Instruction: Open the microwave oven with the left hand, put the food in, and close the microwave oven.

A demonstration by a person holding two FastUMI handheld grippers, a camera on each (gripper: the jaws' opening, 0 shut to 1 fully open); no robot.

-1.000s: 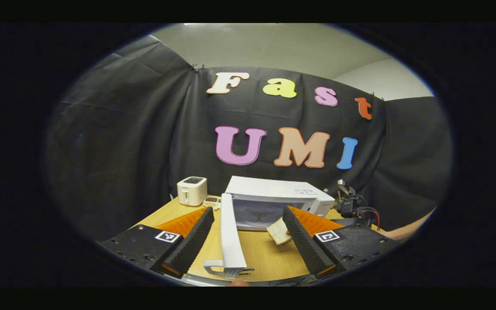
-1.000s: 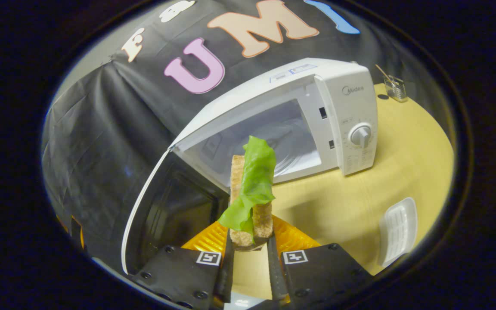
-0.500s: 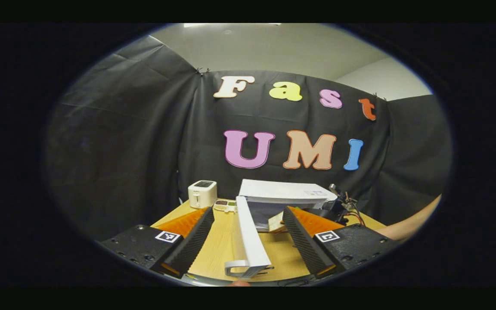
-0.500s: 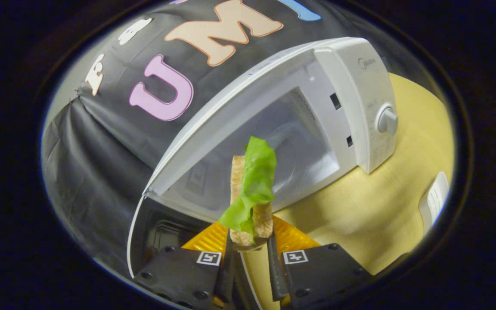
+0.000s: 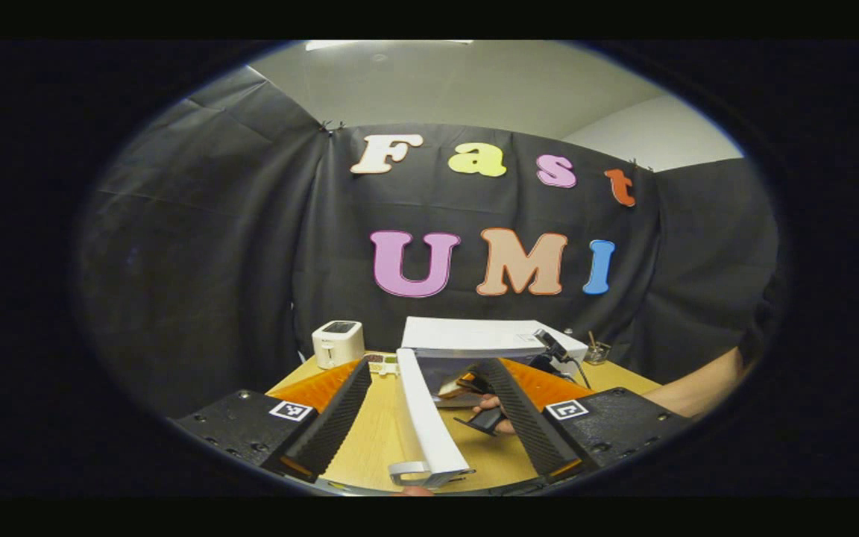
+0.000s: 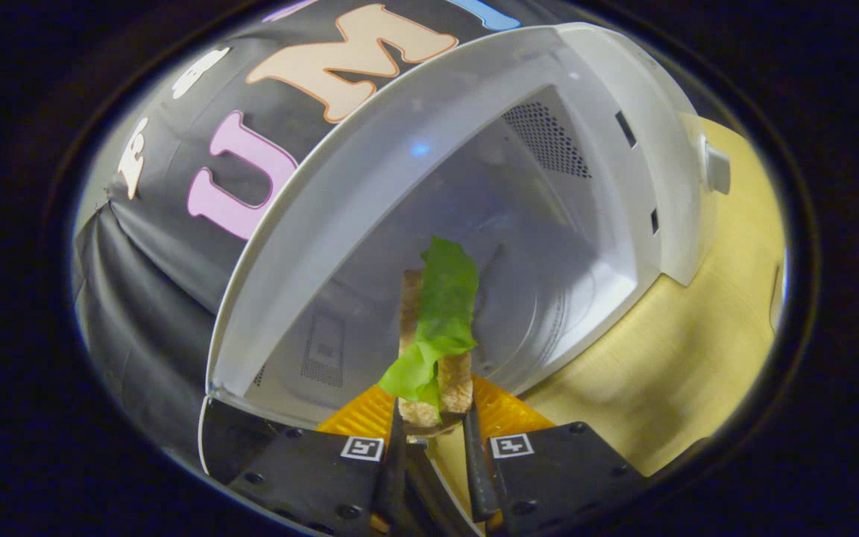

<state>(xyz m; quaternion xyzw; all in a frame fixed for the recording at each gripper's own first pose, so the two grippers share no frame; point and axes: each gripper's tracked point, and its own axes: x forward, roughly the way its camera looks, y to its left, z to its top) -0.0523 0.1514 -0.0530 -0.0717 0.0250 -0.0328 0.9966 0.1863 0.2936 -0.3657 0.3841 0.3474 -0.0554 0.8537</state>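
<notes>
Sandwich (image 6: 435, 328) clamped upright between right gripper (image 6: 433, 440) fingers, at the microwave (image 6: 474, 186) mouth, nearer than a second ago. Left gripper (image 5: 429, 418) spread wide, door (image 5: 423, 418) between fingers.

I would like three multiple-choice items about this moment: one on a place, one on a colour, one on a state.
1. Where is the toaster?
A. on the microwave
B. on the table, beside the microwave
C. inside the microwave

2. What colour is the leaf on the bread?
A. green
B. red
C. purple

3. How is the microwave door?
A. shut
B. open
C. taken off

Key: 1 B, it stands on the table next to the microwave. 2 A, the leaf held in the right gripper is green. 3 B, the door stands swung out and the cavity shows.
</notes>
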